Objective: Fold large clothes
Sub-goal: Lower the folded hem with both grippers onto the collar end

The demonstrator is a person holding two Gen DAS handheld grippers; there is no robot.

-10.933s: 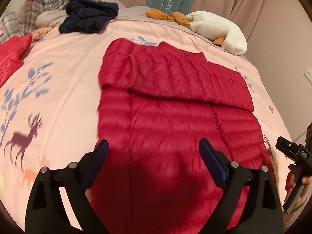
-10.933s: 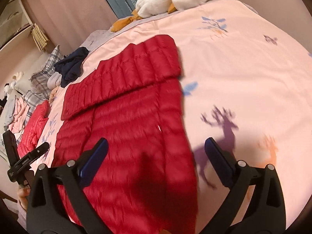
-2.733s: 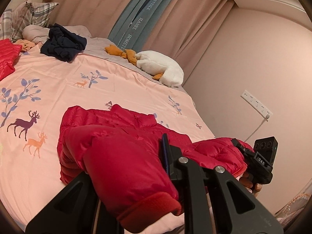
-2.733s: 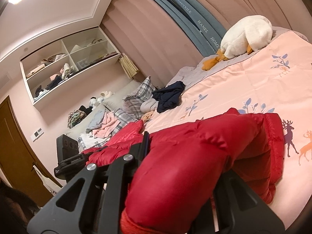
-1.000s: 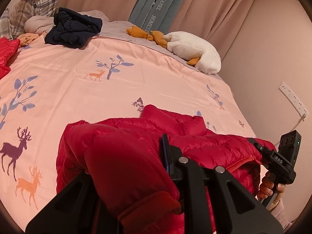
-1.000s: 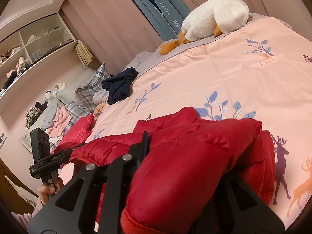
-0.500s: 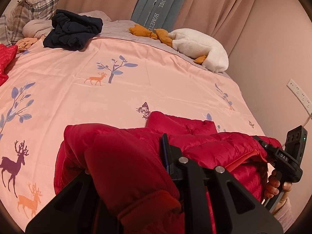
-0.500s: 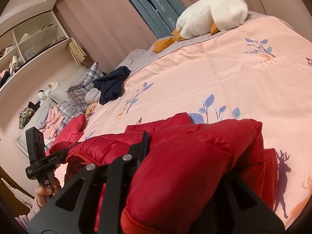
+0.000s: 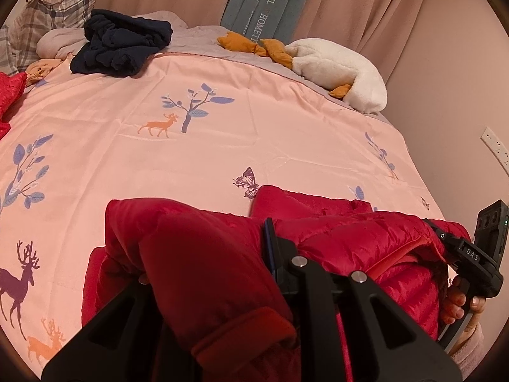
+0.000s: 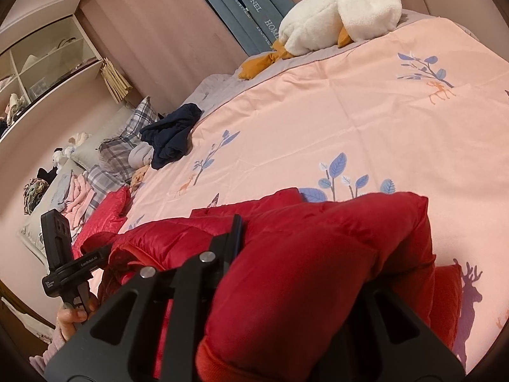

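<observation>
A red quilted down jacket (image 9: 203, 254) hangs bunched between my two grippers above the near edge of the pink bed (image 9: 254, 121). My left gripper (image 9: 210, 273) is shut on a thick fold of it near a cuffed edge. My right gripper (image 10: 302, 267) is shut on the other end of the jacket (image 10: 318, 254). Padding hides most of both jaws. The right gripper also shows at the right of the left wrist view (image 9: 464, 251), and the left gripper at the left of the right wrist view (image 10: 92, 259). Part of the jacket rests on the bed.
A dark navy garment (image 9: 121, 44) and plaid pillows (image 9: 54, 9) lie at the bed's far left. A white plush goose (image 9: 337, 70) lies at the far right by the curtain. Another red garment (image 10: 105, 213) and a clothes pile sit left. A wall with a socket (image 9: 493, 146) is right.
Both grippers, still shut on the jacket, have lowered and tipped toward the bed. The jacket has sunk closer to the bed.
</observation>
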